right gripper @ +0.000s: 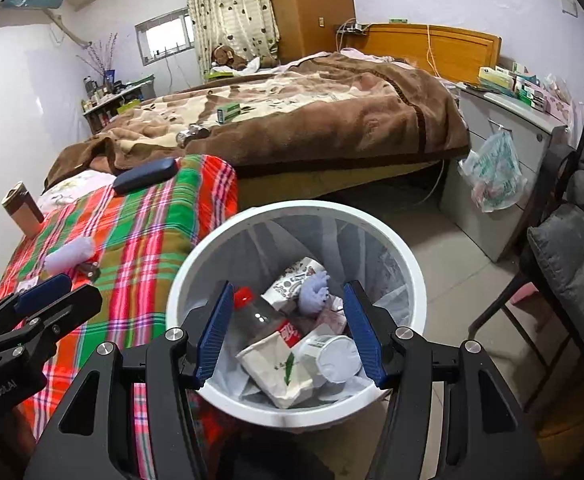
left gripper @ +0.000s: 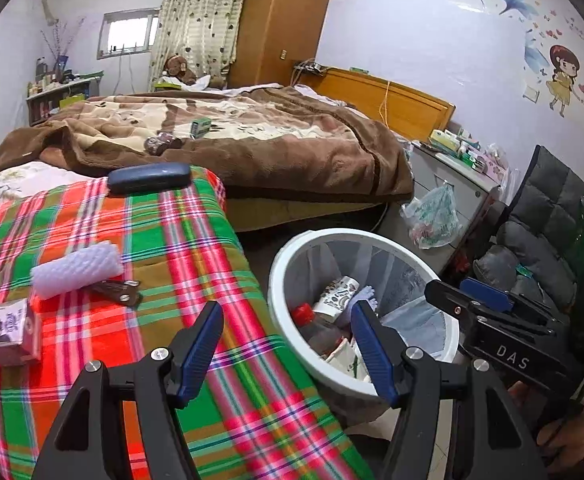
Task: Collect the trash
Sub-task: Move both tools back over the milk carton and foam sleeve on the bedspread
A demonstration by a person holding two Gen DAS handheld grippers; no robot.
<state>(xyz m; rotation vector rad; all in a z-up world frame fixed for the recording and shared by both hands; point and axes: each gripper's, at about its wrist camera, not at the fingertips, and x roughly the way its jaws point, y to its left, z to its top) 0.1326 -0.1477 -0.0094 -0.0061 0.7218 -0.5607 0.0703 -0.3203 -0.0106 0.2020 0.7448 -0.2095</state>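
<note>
A white trash bin (right gripper: 395, 240) stands on the floor beside the plaid-covered table (left gripper: 180, 248); it also shows in the left wrist view (left gripper: 288, 252). It holds a red-capped bottle (right gripper: 260, 312), paper cups (right gripper: 331, 356) and wrappers. My right gripper (right gripper: 290, 330) is open and empty right above the bin. My left gripper (left gripper: 286, 350) is open and empty over the table's right edge by the bin. On the table lie a white foam roll (left gripper: 78, 268), a small purple carton (left gripper: 8, 330) and a dark folded tool (left gripper: 118, 290).
A dark glasses case (left gripper: 150, 176) lies at the table's far end, with a brown box (right gripper: 22, 208) at its left. The bed (left gripper: 228, 136) behind carries a green box and a can. A grey cabinet with a hanging plastic bag (right gripper: 491, 172) and a padded chair (right gripper: 571, 248) stand on the right.
</note>
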